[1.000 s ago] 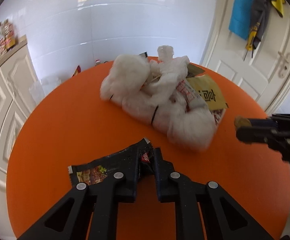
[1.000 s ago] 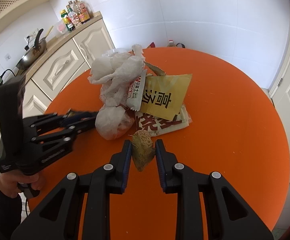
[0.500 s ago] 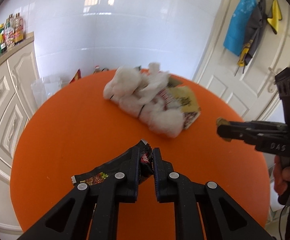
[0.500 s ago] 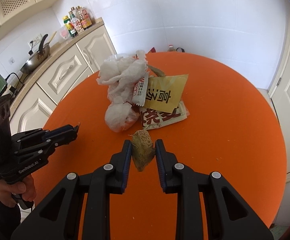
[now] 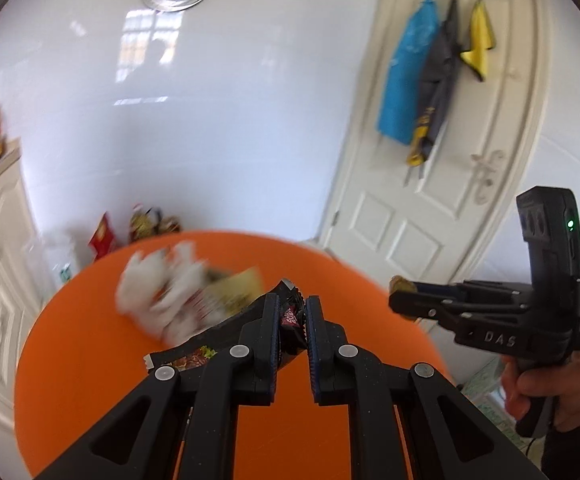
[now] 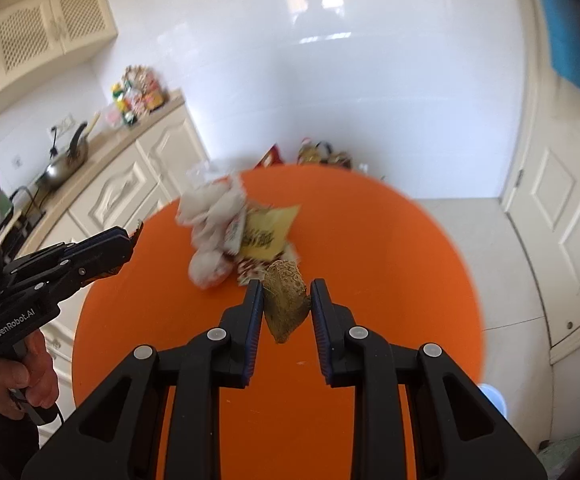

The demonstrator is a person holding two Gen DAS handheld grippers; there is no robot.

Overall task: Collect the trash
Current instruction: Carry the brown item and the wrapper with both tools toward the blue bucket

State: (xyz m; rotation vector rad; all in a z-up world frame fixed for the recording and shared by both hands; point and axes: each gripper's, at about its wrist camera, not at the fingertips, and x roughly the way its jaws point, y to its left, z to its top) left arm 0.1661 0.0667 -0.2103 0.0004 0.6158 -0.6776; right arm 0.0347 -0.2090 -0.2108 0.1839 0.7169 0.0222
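Both grippers risen off table (image 6: 389, 240); left gripper (image 6: 132, 236) marked "GenRobot.AI", right gripper (image 5: 399, 294) "DAS".

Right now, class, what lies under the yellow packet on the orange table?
Under the yellow packet a red-and-white wrapper pokes out; the rest beneath is covered.

Left claw (image 5: 292, 316) pinching dark wrapper (image 5: 226, 330), above orange table (image 5: 90, 344)

Each fisheye view looks forward and downward along its own fingers, from above the near edge of the orange tabletop (image 5: 90, 360). Both share the tabletop and the trash pile (image 6: 226, 232) near 12 o'clock; each catches the other gripper at its side.
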